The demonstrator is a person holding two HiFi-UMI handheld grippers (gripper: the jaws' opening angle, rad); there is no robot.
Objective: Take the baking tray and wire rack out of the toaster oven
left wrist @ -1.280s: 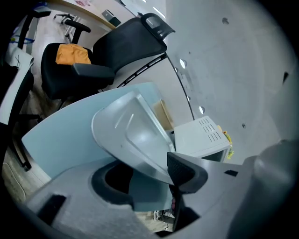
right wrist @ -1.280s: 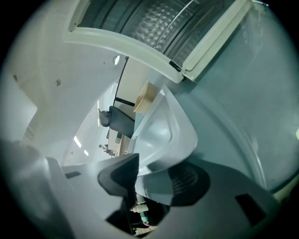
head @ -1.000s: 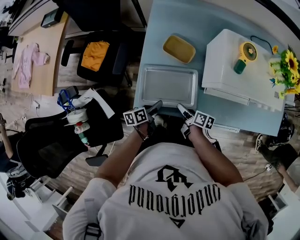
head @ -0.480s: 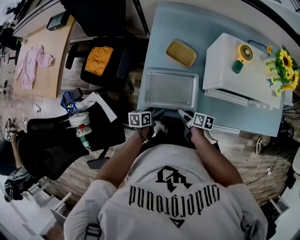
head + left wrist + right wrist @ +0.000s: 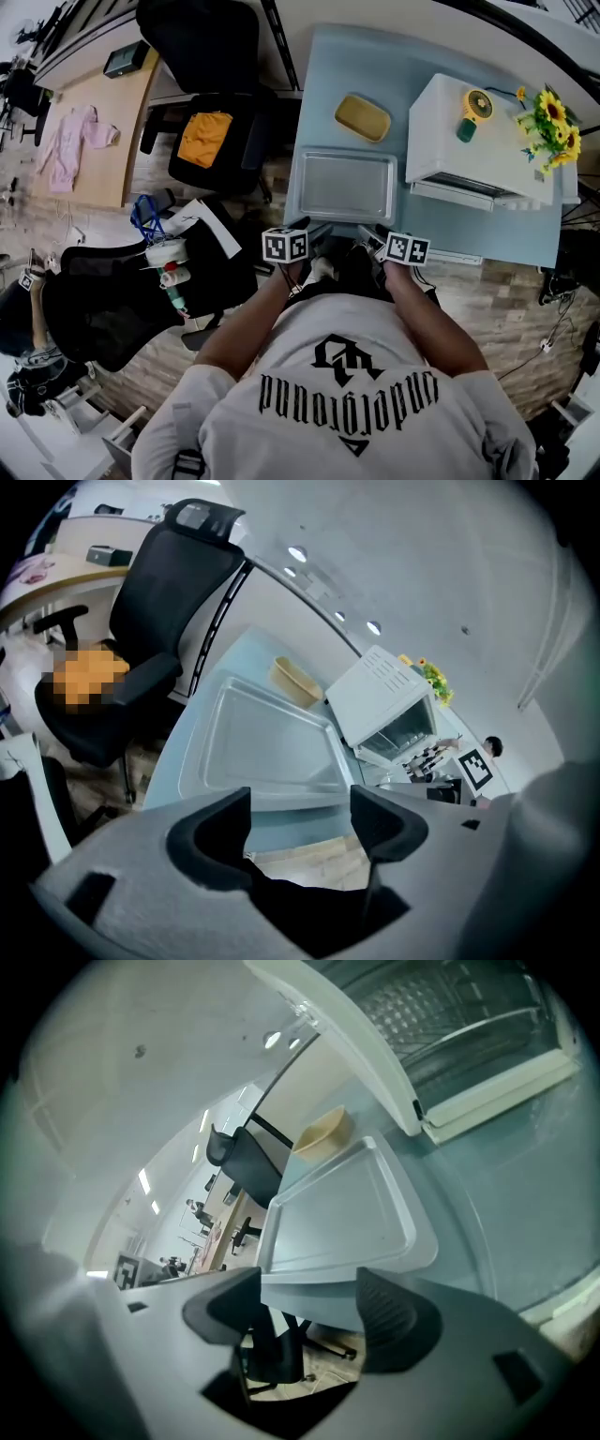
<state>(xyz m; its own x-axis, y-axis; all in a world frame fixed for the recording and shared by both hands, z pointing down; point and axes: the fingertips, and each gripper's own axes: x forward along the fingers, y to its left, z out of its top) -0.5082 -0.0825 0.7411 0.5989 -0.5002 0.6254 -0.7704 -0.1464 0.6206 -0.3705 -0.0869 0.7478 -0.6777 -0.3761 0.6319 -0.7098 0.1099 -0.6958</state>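
The silver baking tray (image 5: 345, 186) lies flat on the pale blue table (image 5: 394, 66), close to its near edge. To its right stands the white toaster oven (image 5: 478, 141) with its door (image 5: 347, 1026) down, and the wire rack (image 5: 441, 1012) is inside. My left gripper (image 5: 317, 231) and right gripper (image 5: 371, 234) hover just short of the tray's near rim, apart from it. Both have just been opening and stand open, with nothing between the jaws. The tray (image 5: 267, 747) lies ahead of the left gripper (image 5: 300, 822). It (image 5: 342, 1208) also lies ahead of the right gripper (image 5: 309, 1312).
A yellow dish (image 5: 363, 117) sits on the table behind the tray. A small yellow fan (image 5: 472, 111) stands on the oven, with sunflowers (image 5: 548, 122) beside it. A black office chair (image 5: 202, 56) with an orange cloth (image 5: 204, 139) stands left of the table.
Both grippers let go of the tray's near rim, opened and drew back toward the person. The tray stays flat on the table.
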